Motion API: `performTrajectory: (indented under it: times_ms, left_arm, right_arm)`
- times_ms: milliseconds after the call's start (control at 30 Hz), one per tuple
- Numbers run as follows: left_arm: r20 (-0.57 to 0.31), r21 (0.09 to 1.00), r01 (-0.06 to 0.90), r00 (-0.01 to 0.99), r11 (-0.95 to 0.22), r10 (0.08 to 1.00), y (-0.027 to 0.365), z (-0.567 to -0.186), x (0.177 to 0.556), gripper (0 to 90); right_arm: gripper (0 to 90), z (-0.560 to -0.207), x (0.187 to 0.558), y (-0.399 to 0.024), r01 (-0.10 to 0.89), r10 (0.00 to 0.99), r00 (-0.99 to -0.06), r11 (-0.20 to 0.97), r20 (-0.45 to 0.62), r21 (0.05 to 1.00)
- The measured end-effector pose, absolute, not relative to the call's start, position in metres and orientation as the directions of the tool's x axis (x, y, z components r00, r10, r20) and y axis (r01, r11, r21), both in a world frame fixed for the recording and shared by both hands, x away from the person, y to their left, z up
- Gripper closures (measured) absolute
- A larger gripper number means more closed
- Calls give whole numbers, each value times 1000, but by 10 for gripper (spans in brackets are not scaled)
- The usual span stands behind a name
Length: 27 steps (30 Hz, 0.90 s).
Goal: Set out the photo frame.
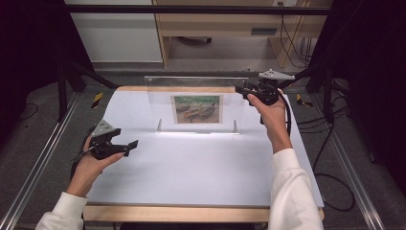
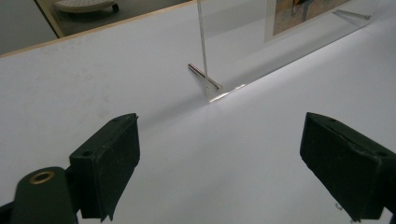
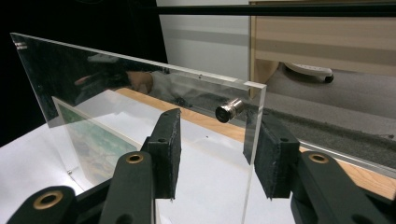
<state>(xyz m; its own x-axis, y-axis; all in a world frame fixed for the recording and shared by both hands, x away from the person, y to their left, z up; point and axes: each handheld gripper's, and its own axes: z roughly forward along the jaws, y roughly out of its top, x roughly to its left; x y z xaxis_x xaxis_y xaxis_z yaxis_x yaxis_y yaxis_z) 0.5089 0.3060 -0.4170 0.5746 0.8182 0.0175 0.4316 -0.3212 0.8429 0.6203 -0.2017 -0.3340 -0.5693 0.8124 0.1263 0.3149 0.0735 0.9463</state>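
A clear acrylic picture frame [image 1: 196, 103] stands upright on the white table top [image 1: 191, 167], with a small landscape print [image 1: 197, 109] in its middle. My right gripper [image 1: 241, 90] is at the frame's top right corner. In the right gripper view its jaws [image 3: 217, 154] straddle the panel's edge [image 3: 250, 140] just below a metal stud [image 3: 229, 110]. The left pad [image 3: 168, 149] stands clear of the sheet, so the gripper is open. My left gripper [image 1: 130, 147] hovers open over the table's left side, nothing between its pads [image 2: 109, 163], and points toward the frame's lower corner [image 2: 212, 91].
Metal pins [image 2: 204, 76] at the frame's base act as feet. A wooden strip [image 1: 177, 213] edges the table's near side. Aluminium rails [image 1: 38, 167] run along both sides, cables [image 1: 330, 191] lie on the floor at the right, and a wooden desk [image 1: 215, 28] stands beyond.
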Motion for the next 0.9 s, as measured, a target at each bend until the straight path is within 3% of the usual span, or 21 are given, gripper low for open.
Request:
performTrajectory:
  times_ms: [267,467,900]
  left_arm:
    - [35,834,431,582,-345,812,299,-420,507,115]
    - [38,821,445,582,-358,812,292,-425,506,100]
    - [58,814,462,539,-353,840,299,-439,488,74]
  right_arm:
    - [347,-334,604,-201,294,845,-534,149,33,944]
    - [185,-348,573,-201,335,874,-484,236,-49,912]
    - [113,-420,490,-214,438,890,-446,307,-92,845]
